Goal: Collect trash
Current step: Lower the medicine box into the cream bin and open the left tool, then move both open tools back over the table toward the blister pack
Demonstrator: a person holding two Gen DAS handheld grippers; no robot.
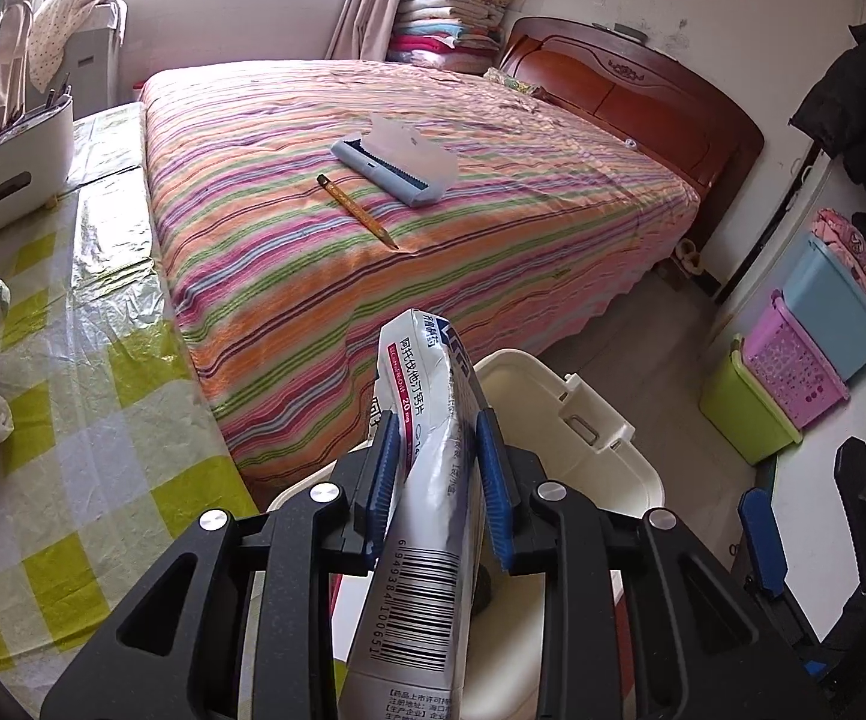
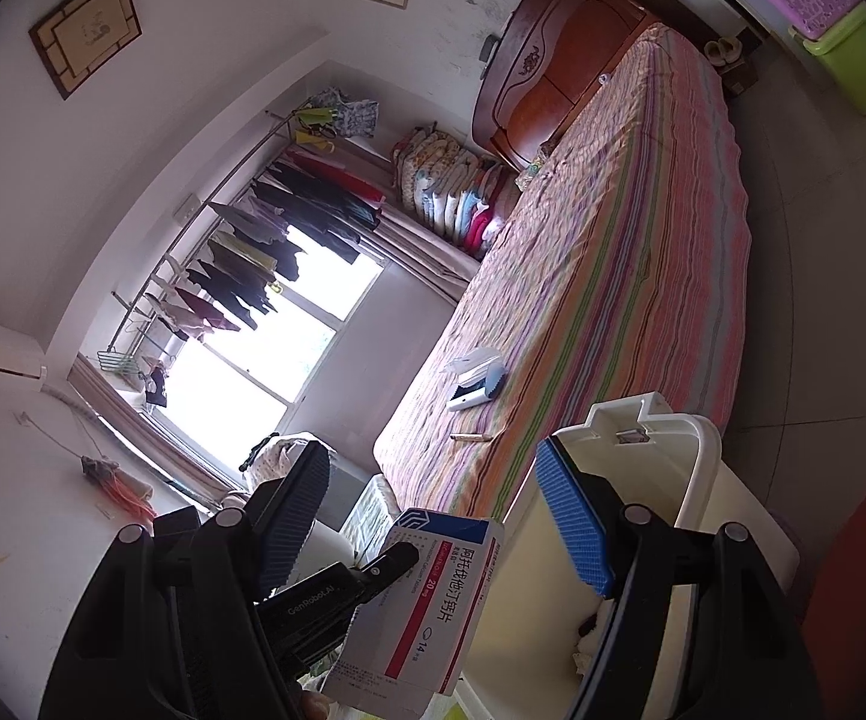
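both claws over white bin (image 1: 589, 414): left gripper (image 1: 438, 480) clamps medicine box (image 1: 433, 480), right gripper (image 2: 433, 534) gapes empty.

Medicine box (image 1: 433, 462) above the bin (image 1: 607, 420) — bed (image 1: 409, 204) behind, pencil (image 1: 356, 211) and case (image 1: 394, 163) on it.

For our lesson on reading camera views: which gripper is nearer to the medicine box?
Left. The left gripper is clamped on the medicine box, its pads pressing both sides above the white bin. The right gripper stands open beside the box, not touching it.
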